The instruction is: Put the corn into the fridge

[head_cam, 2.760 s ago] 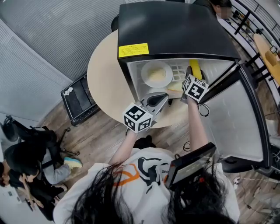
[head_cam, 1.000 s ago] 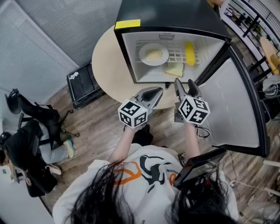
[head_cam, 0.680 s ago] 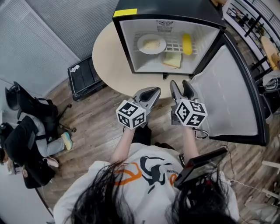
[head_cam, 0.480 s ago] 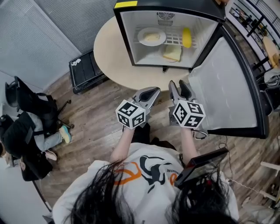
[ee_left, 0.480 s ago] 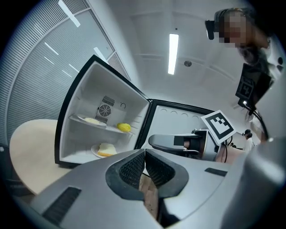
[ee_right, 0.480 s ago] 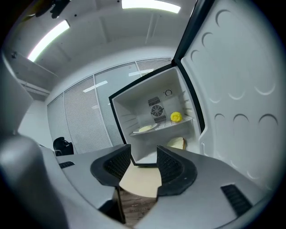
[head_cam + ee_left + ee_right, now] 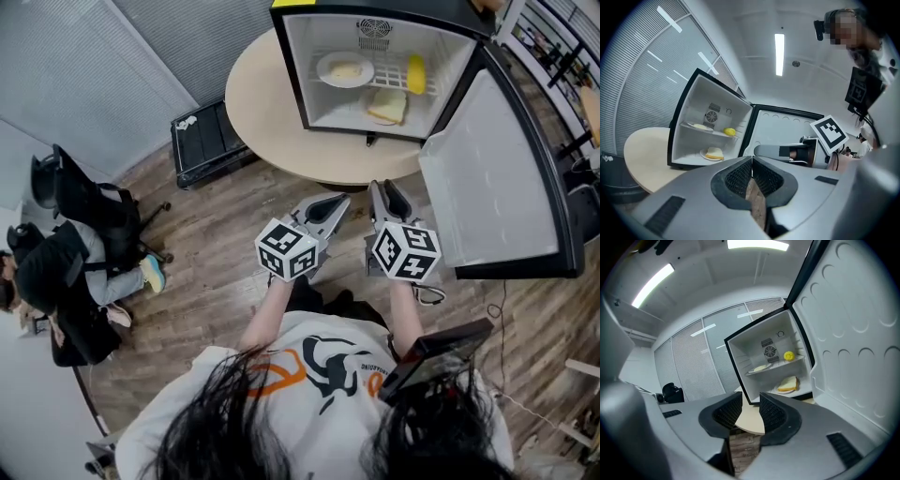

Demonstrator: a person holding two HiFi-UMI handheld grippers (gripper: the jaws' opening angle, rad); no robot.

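The corn (image 7: pixel 416 74) is a short, bright-yellow cob lying at the right end of the upper wire shelf in the black mini fridge (image 7: pixel 292 66), which stands on a round beige desk (image 7: pixel 262 122). A white plate (image 7: pixel 344 70) of pale food shares that shelf, and a sandwich (image 7: pixel 386 106) lies below. The fridge door (image 7: pixel 487 178) hangs wide open. Both tools are well apart from the fridge. The left tool (image 7: pixel 333 203) is pressed together, empty. The right tool (image 7: pixel 386 190) is narrow, its jaws just closing on nothing.
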